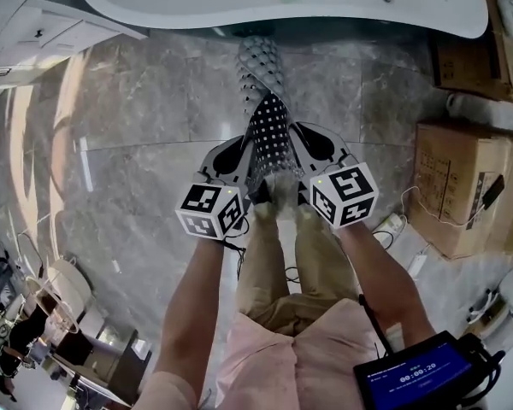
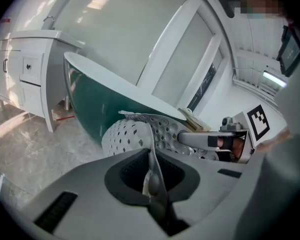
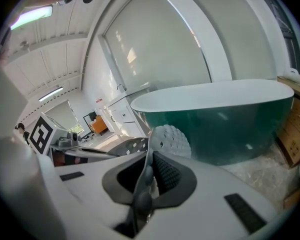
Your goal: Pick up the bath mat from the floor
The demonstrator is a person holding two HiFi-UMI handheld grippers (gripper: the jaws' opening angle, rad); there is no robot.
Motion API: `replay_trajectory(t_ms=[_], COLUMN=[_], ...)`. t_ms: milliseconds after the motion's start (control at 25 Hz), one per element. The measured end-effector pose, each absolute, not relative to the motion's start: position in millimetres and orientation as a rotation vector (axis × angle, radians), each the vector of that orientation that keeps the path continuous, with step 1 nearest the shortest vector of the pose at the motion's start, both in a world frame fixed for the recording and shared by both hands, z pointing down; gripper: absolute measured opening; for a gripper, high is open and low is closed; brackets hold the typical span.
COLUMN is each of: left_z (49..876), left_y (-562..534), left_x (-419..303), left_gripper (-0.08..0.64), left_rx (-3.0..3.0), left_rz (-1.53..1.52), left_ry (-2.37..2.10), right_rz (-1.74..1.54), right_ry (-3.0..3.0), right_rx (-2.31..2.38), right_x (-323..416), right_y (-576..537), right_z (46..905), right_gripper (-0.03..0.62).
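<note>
Over marble floor (image 1: 137, 126), pinched top edge of bath mat (image 1: 268, 126) in left hand-held gripper (image 1: 244, 162) and right hand-held gripper (image 1: 297, 152); judged light, floppy, slick.

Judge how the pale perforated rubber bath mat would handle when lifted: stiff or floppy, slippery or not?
Probably floppy: the bath mat hangs folded and curled from the left gripper and right gripper. Likely light, since thin edge pinches carry it. Its suction cups may cling to smooth floor.

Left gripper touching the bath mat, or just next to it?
Touching. The left gripper view shows the left gripper with its jaws closed on the edge of the bath mat, the sheet pinched between them.
</note>
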State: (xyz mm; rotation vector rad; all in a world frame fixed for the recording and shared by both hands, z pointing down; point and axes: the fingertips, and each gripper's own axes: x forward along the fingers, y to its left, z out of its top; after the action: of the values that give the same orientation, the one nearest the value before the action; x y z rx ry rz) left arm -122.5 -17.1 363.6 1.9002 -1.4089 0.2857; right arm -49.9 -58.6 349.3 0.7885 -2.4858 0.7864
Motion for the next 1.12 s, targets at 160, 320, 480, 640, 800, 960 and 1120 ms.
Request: replay_trajectory(t_ms=[160, 320, 480, 640, 800, 960, 1120], left_z=[330, 297, 259, 217, 173, 132, 98], left_y=[-17, 4, 9, 6, 5, 6, 8], left_x=[-108, -88, -75, -65, -55, -50, -54], left_gripper=[0.04, 0.04, 0.04, 0.04, 0.041, 0.041, 0.041], left_rx=[1.917, 1.965, 1.995, 2.036, 2.071, 2.086, 2.082], left_rz=[0.265, 0.253, 0.253, 0.239, 0.209, 0.174, 0.132], left_ry=[-1.404, -1.4, -1.393, -1.395, -1.41, -1.428, -1.471], right_rz=[0.787, 0.743, 0.726, 0.698, 0.669, 0.659, 0.627], right_ry=[-2.508, -2.545, -2.56, -2.591, -2.619, -2.652, -2.687], right_rx=[0.798, 0.797, 0.807, 0.808, 0.817, 0.847, 0.851], right_x=[-39, -25, -13, -2, 12, 28, 39], right_y=[-53, -32, -24, -19, -17, -20, -23], right_z=[315, 278, 239, 198, 157, 116, 82], right_gripper=[0.031, 0.032, 0.032, 0.032, 0.032, 0.032, 0.032])
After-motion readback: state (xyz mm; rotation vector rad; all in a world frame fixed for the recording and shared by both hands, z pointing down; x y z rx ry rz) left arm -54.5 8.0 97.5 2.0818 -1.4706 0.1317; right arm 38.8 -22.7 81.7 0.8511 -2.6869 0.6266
